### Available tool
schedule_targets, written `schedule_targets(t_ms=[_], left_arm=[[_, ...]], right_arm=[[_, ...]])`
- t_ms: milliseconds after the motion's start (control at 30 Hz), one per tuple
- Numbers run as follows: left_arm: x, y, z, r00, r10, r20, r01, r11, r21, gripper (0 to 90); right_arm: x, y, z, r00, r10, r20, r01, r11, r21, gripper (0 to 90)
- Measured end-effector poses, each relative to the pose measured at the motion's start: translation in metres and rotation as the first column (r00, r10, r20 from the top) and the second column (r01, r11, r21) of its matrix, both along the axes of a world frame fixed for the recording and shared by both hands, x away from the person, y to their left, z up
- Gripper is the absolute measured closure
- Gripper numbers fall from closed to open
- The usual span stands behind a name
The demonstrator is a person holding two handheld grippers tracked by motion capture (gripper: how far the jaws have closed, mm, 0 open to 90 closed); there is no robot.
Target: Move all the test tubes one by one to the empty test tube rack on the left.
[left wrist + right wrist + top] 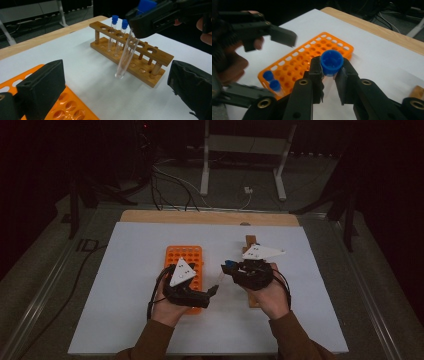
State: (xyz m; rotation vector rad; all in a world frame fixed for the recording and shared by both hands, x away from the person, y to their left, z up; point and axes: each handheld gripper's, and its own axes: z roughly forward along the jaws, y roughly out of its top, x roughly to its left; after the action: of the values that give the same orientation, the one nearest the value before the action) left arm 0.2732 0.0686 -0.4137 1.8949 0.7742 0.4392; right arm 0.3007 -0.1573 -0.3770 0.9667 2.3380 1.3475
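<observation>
Gripping: right gripper clamps a blue-capped test tube just under its cap, tube hanging over the white mat.
Left gripper: jaws wide, nothing between.
Beyond: wooden rack behind the tube; orange rack under the left gripper.

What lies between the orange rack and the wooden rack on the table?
In the high view, only bare white sheet lies between the orange rack and wooden rack; the tube in the right claw hangs above that gap.

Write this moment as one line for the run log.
right gripper: shut on test tube | left gripper: open, holds nothing | wooden rack: two tubes | orange rack: two tubes
</observation>
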Motion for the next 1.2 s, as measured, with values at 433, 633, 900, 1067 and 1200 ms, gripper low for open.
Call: schedule_targets(t_ms=[433, 633, 900, 1067, 1200], left_arm=[[-0.002, -0.014, 0.002, 0.9986, -0.037, 0.038, 0.036, 0.9985, 0.042, 43.9], [-0.001, -0.013, 0.002, 0.9976, -0.058, 0.038, 0.057, 0.9982, 0.020, 65.6], [-0.002, -0.014, 0.002, 0.9963, -0.073, 0.046, 0.072, 0.9969, 0.033, 76.8], [0.001, -0.012, 0.002, 0.9977, -0.054, 0.042, 0.052, 0.9978, 0.041, 76.9], [0.003, -0.008, 0.003, 0.9986, -0.031, 0.043, 0.030, 0.9988, 0.038, 77.0]], right_arm=[[-0.005, 0.016, 0.005, 0.9980, 0.060, -0.021, -0.059, 0.997, 0.042, 76.5], [-0.006, 0.018, 0.007, 0.9970, 0.074, -0.022, -0.072, 0.996, 0.047, 76.5], [-0.006, 0.019, 0.006, 0.9967, 0.077, -0.026, -0.075, 0.996, 0.051, 74.9], [-0.004, 0.015, 0.007, 0.9966, 0.076, -0.032, -0.074, 0.994, 0.078, 51.7], [-0.003, 0.008, 0.008, 0.9972, 0.068, -0.033, -0.065, 0.994, 0.091, 39.1]])
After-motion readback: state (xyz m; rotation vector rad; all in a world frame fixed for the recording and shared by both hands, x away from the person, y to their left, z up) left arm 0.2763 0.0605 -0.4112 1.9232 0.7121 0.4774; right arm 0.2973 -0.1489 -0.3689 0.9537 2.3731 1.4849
